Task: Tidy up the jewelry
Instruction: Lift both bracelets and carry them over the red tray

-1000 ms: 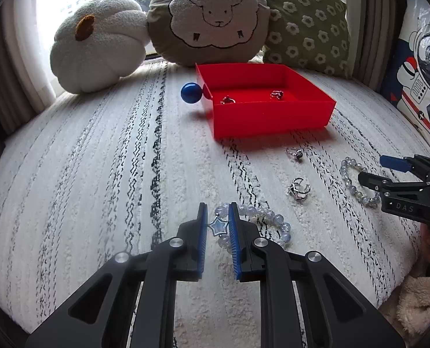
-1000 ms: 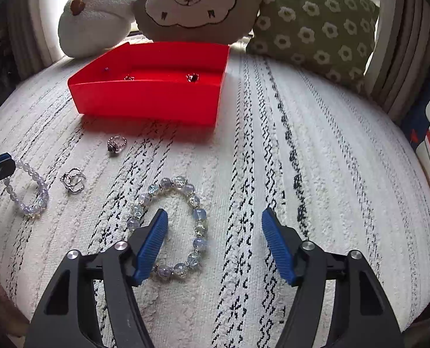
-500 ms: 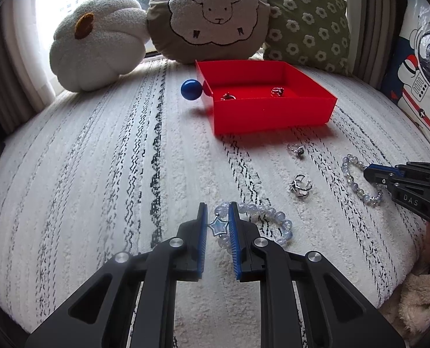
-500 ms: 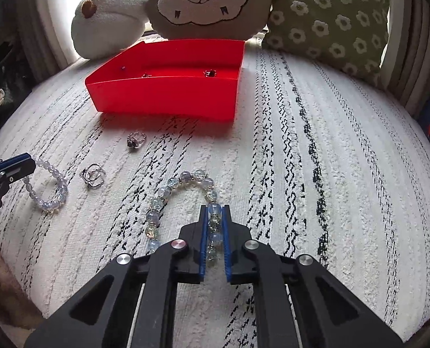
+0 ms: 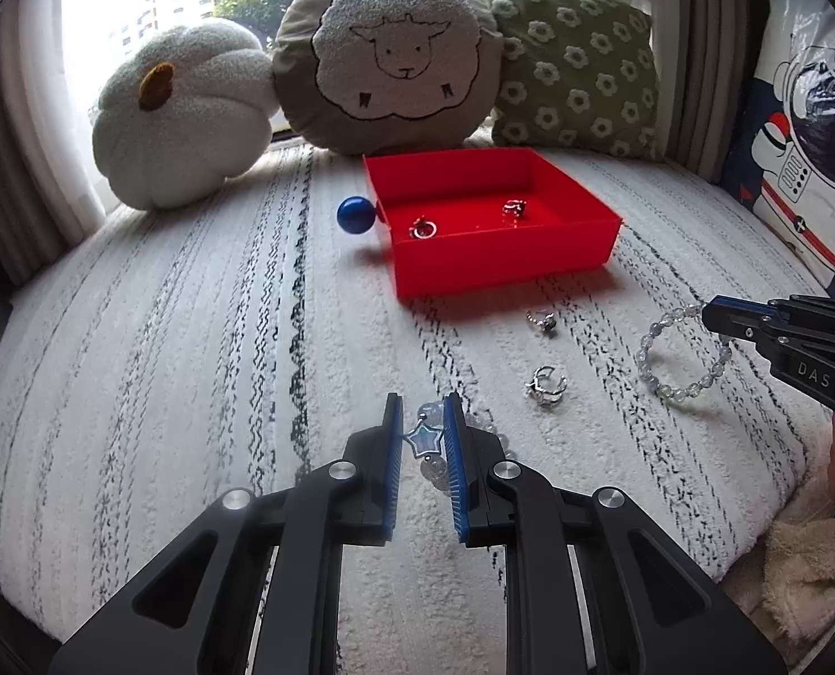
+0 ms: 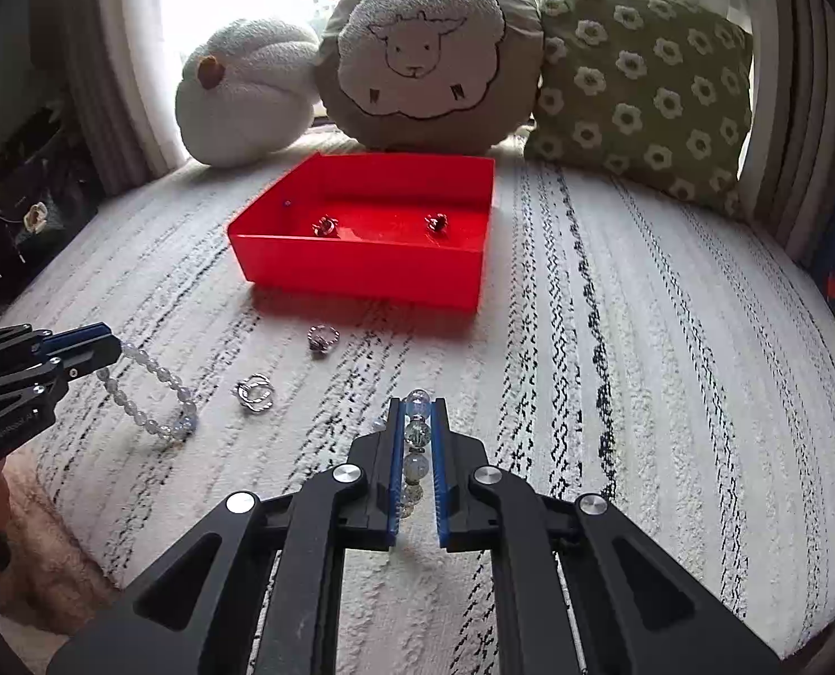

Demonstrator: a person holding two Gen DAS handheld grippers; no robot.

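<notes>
Two rings are already lying inside the red tray (image 6: 361, 281), one (image 6: 324, 226) toward its left and one (image 6: 436, 221) toward its right, so part of the sorting appears done. The tray is sitting on a white, black-streaked bed cover (image 6: 642, 365), in front of a sheep cushion (image 6: 423, 50).

The left gripper (image 5: 423, 439) is pinching a pale beaded bracelet with a star charm (image 5: 422, 441), its jaws pressing in on the charm itself. In the right wrist view that bracelet (image 6: 153, 394) is hanging from the left gripper's tip with its far end touching the cover. The right gripper (image 6: 417, 450) is clamping a second bracelet of larger clear and bluish beads (image 6: 417, 433), several beads lining up between its jaws. From the left wrist view this second bracelet (image 5: 682, 360) is dangling as a loop from the right gripper's tip, its lower end close to the cover; whether it is touching cannot be told.

Two more rings are waiting outside the tray: a stone ring (image 6: 322, 337) just in front of the tray's near wall, and a wider silver ring (image 6: 254, 392) nearer the grippers. A blue ball (image 5: 355, 215) is resting against the tray's left corner.

Judging by this, both bracelets are being carried but are not yet in the tray, and two loose rings remain afterwards, so the task is roughly a third done.
</notes>
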